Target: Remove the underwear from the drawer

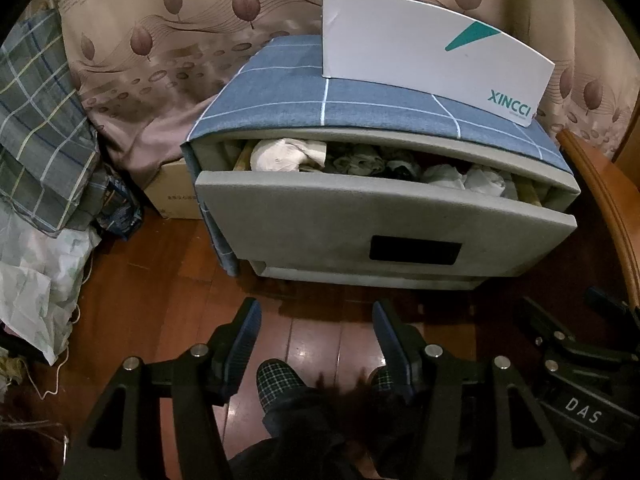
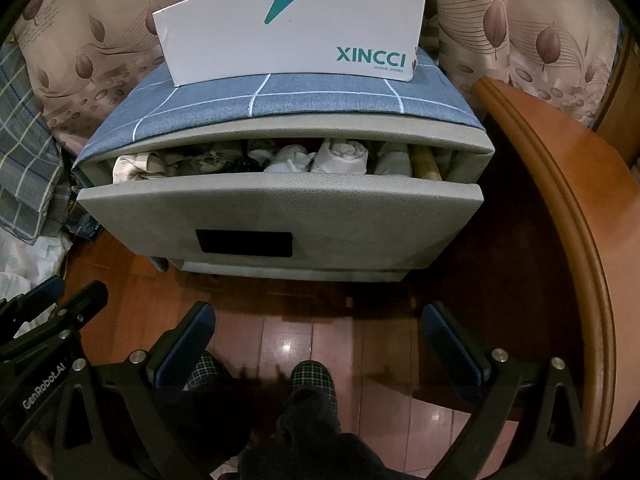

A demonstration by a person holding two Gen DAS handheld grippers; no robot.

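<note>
A grey drawer (image 1: 360,220) (image 2: 280,208) of a low cabinet stands pulled partly out. Rolled white and dark underwear (image 1: 288,156) (image 2: 340,158) fills it in a row. My left gripper (image 1: 316,320) hovers above the wooden floor in front of the drawer, its jaws wide open with nothing between them. My right gripper (image 2: 316,320) hangs beside it at the same distance from the drawer front, also open and empty. Each gripper shows at the edge of the other's view: the right gripper (image 1: 576,344) and the left gripper (image 2: 48,320).
A blue checked cloth (image 1: 320,92) covers the cabinet top, with a white XINCCI shoe box (image 2: 288,28) on it. A wooden furniture edge (image 2: 560,200) curves close on the right. Piled checked fabric (image 1: 40,120), bags and a cardboard box (image 1: 172,196) lie left. A person's slippered feet (image 2: 308,376) stand below.
</note>
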